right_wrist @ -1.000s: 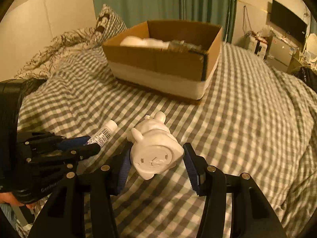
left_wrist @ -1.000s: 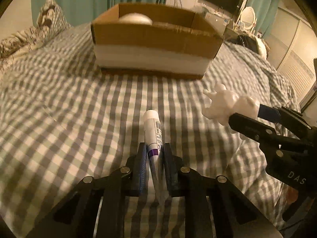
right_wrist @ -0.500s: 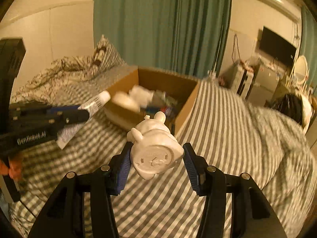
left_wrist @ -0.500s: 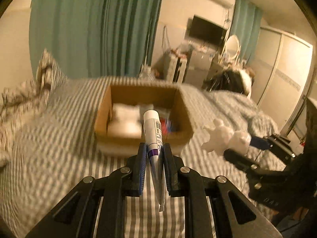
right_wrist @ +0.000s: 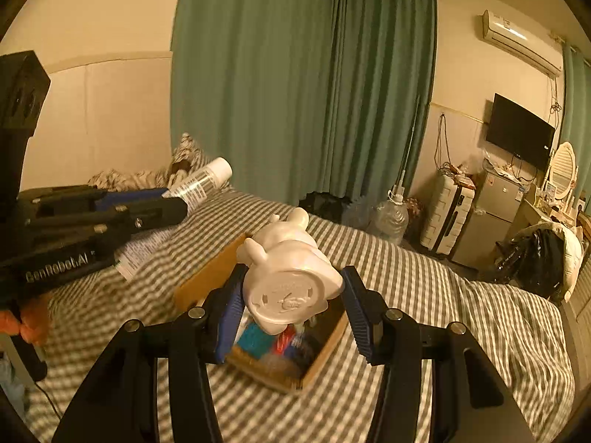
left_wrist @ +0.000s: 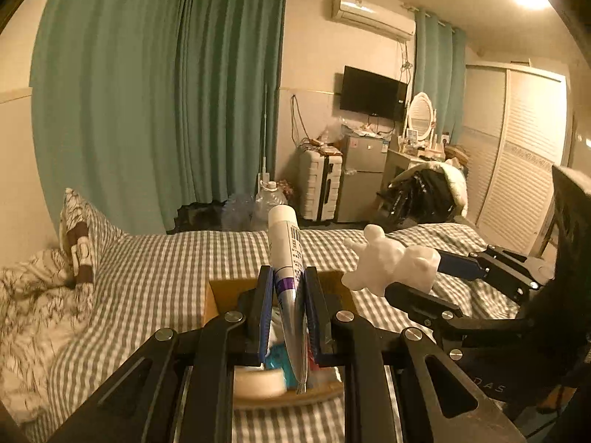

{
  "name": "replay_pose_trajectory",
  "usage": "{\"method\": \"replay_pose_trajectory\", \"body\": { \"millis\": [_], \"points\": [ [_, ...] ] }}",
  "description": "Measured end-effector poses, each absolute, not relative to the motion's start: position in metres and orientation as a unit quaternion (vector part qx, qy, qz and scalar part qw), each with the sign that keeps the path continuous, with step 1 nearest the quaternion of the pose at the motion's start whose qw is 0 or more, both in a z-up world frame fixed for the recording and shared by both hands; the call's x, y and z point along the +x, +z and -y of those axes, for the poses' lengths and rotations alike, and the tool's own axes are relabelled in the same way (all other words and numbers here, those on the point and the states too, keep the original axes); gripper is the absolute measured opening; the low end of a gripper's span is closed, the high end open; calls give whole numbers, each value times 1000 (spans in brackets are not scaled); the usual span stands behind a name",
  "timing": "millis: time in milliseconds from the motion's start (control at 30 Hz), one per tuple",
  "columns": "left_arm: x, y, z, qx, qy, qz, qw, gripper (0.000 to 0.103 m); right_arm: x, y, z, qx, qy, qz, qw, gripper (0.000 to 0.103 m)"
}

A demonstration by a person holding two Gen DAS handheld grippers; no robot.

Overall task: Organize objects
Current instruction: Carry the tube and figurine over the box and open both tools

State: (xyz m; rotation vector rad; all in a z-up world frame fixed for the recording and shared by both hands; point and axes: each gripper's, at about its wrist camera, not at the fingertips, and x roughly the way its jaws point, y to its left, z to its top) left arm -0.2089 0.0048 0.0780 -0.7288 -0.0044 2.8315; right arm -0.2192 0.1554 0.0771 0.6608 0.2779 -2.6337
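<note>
My left gripper (left_wrist: 288, 288) is shut on a white tube with a purple band (left_wrist: 285, 254), cap pointing up and away. It hangs high above the open cardboard box (left_wrist: 218, 295) on the checked bed. My right gripper (right_wrist: 291, 295) is shut on a white animal figurine (right_wrist: 291, 280), held base toward the camera over the same cardboard box (right_wrist: 325, 354). In the right wrist view the left gripper (right_wrist: 173, 203) with the tube (right_wrist: 203, 181) sits at the left. From the left wrist, the right gripper (left_wrist: 436, 273) and the figurine (left_wrist: 391, 265) show at the right.
The box holds several items, among them a white roll (left_wrist: 258, 384) and a teal packet (right_wrist: 255, 336). A patterned pillow (left_wrist: 79, 232) and a rumpled duvet (left_wrist: 33, 306) lie left on the bed. Beyond the bed stand a suitcase (right_wrist: 447, 217), a small fridge (right_wrist: 491, 214) and green curtains (right_wrist: 295, 85).
Both grippers have risen well above the bed with their loads and come over the box. The box, earlier seen from the side farther ahead, now lies below them with its contents visible.
</note>
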Motion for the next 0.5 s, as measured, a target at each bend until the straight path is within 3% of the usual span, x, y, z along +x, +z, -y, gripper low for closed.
{"method": "replay_pose_trajectory", "body": {
  "millis": [233,500],
  "points": [
    [-279,30,11,-297,949,24,106,16,-281,57,-130,278,-937,-94,191,50],
    [-320,-41,17,-372,925,-4,76,16,-333,-2,-119,336,-924,-99,156,50]
  ]
}}
